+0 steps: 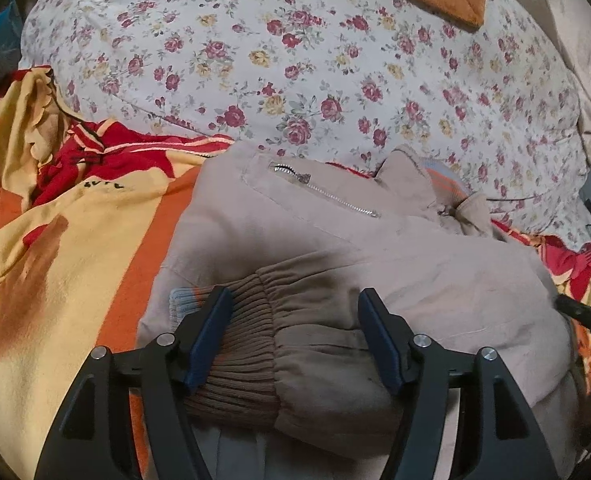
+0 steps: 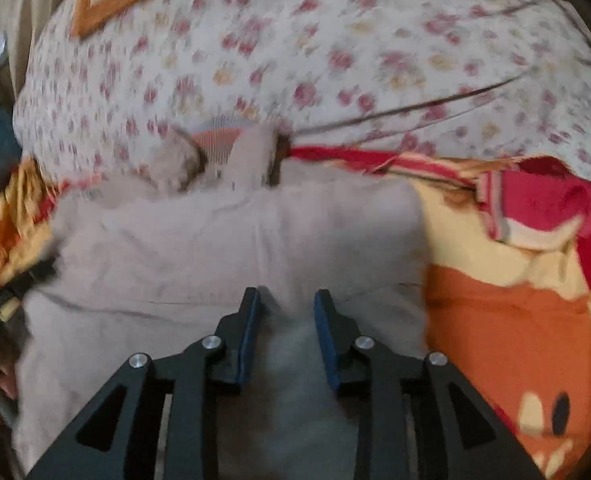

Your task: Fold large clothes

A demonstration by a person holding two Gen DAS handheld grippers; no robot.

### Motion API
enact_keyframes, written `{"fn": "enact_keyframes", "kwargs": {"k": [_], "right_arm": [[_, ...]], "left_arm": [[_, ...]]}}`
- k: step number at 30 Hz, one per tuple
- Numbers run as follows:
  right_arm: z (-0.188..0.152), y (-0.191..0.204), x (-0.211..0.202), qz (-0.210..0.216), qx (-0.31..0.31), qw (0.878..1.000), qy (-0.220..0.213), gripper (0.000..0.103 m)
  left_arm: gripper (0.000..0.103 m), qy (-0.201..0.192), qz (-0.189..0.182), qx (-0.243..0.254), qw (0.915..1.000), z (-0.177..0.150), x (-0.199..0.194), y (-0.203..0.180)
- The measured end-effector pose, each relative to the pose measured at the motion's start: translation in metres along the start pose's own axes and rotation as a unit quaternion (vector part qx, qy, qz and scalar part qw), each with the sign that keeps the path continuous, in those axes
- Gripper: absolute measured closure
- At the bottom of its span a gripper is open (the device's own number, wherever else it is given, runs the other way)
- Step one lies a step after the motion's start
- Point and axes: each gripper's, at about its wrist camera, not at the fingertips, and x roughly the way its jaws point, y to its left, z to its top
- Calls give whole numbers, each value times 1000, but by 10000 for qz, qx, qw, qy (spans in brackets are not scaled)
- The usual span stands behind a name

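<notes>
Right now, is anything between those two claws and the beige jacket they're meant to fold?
Nothing visible. The left hand-held gripper stands open right over the jacket's ribbed cuff, and the right hand-held gripper already has a bunch of jacket fabric between its fingers, though that view is blurred.

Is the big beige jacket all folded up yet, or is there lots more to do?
Partly. Done: one sleeve, with its ribbed cuff, already lies across the beige jacket, which is spread on the orange and yellow blanket. In hand: the left gripper sits open around that sleeve; the right gripper has jacket fabric between its fingers, though the blurred view hides whether it grips. Left: probably folding the body over.
</notes>
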Motion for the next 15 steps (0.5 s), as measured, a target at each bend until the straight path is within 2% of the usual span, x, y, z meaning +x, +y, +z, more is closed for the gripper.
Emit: {"fn": "enact_keyframes", "kwargs": {"k": [3,5,7,9,13,15], "right_arm": [[-18,-4,-47,70,-95,9999,-83,73],[-50,-12,-76,131,-151,9998,22,60],[-82,-22,-93,46,-126,9998,148,54],[-122,-33,-115,34,-20,9993,382,54],[-183,-43,-156,282,236,9987,356,53],[-215,-45,-167,454,494,9967,456,52]], "left_arm": [[48,-172,-82,75,9998,-3,-22,0],[48,-258,-81,287,9992,-8,-44,-3],[48,-319,-126,534,9980,-17,-68,-6],[48,-253,-46,703,9972,-30,-93,-7],[48,-70,-87,946,9955,-64,-141,-1],[48,-1,29,984,9951,-85,-161,8]]}}
